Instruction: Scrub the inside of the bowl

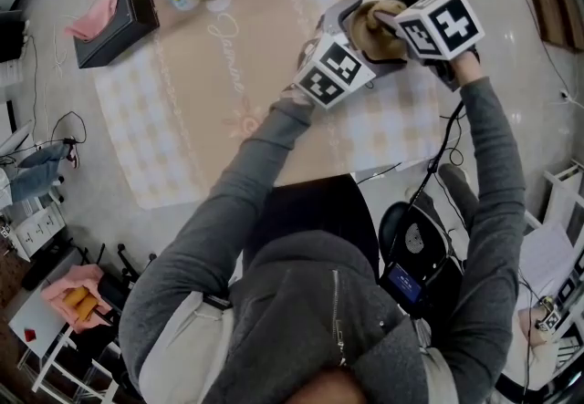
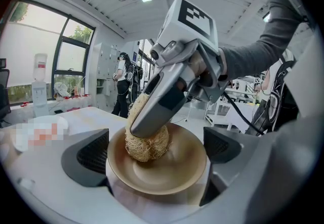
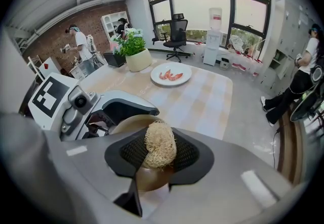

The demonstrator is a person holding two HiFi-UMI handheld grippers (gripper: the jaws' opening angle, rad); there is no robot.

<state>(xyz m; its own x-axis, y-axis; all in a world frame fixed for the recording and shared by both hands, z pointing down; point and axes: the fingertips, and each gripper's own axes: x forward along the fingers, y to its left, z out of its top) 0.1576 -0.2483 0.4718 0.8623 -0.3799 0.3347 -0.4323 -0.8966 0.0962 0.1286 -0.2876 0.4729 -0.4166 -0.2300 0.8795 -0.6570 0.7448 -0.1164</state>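
Left gripper view: my left gripper's (image 2: 156,153) 2 fingers clamp the tan bowl (image 2: 174,175) over the worktop (image 1: 210,110). My right gripper (image 3: 160,156) pinches the loofah scrubber (image 2: 147,144) against the bowl's inside. If I press too hard, I reckon the bowl could lever out.

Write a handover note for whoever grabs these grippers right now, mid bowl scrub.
Left gripper: shut on the bowl, gripping its sides.
Right gripper: shut on the scrubber, pressed against the bowl's inside, off-centre.
Done: both things in hand, contact made; how much is scrubbed cannot be told.
To do: work the scrubber round the whole inside.
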